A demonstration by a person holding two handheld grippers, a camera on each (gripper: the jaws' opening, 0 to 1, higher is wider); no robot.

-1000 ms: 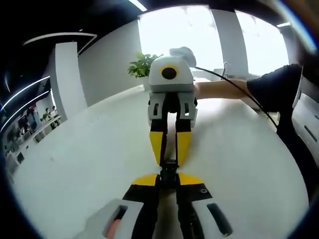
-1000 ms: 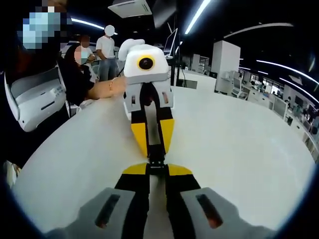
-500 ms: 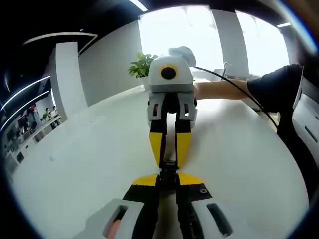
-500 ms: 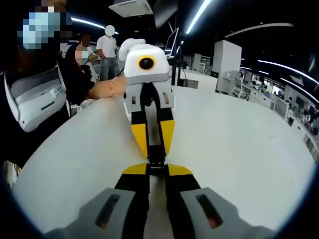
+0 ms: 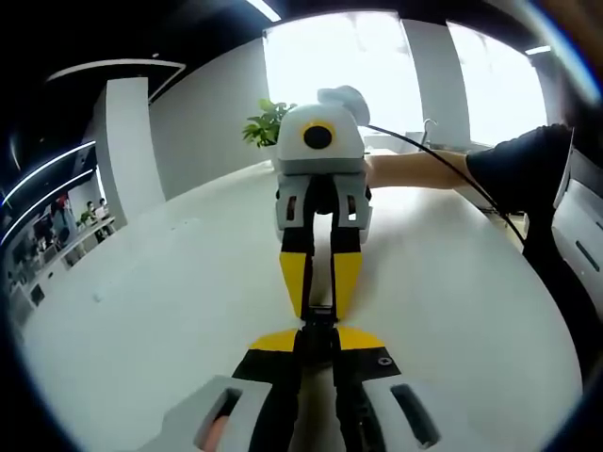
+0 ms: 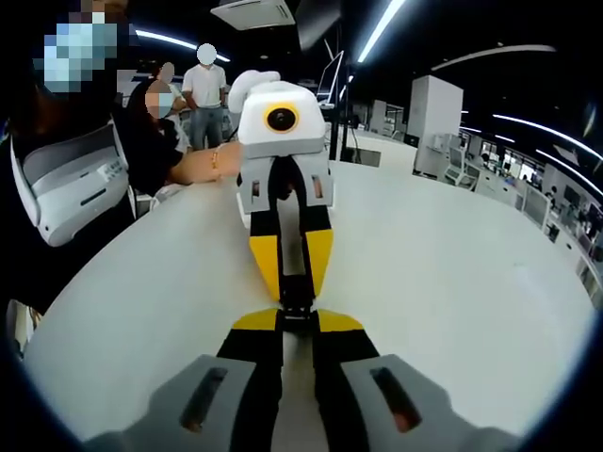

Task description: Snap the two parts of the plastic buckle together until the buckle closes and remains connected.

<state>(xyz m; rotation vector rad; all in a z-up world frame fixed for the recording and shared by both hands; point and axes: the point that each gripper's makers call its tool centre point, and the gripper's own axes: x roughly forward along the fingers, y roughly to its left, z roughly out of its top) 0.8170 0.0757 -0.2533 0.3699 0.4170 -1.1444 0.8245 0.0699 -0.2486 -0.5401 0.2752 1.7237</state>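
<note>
Nothing much has shifted: we keep both grippers, left [image 5: 318,331] and right [image 6: 296,314], clenched on the small black plastic buckle [image 5: 319,323] at 12 o'clock above the white bench [image 5: 170,292].

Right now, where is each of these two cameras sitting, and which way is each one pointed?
Left gripper view: rides on the left gripper, looking along its jaws across the white table at the right gripper; the person's forearm shows.
Right gripper view: rides on the right gripper, facing the left gripper; the person's hand shows.
Shared: the black buckle pinched between both grippers, and the table.
</note>
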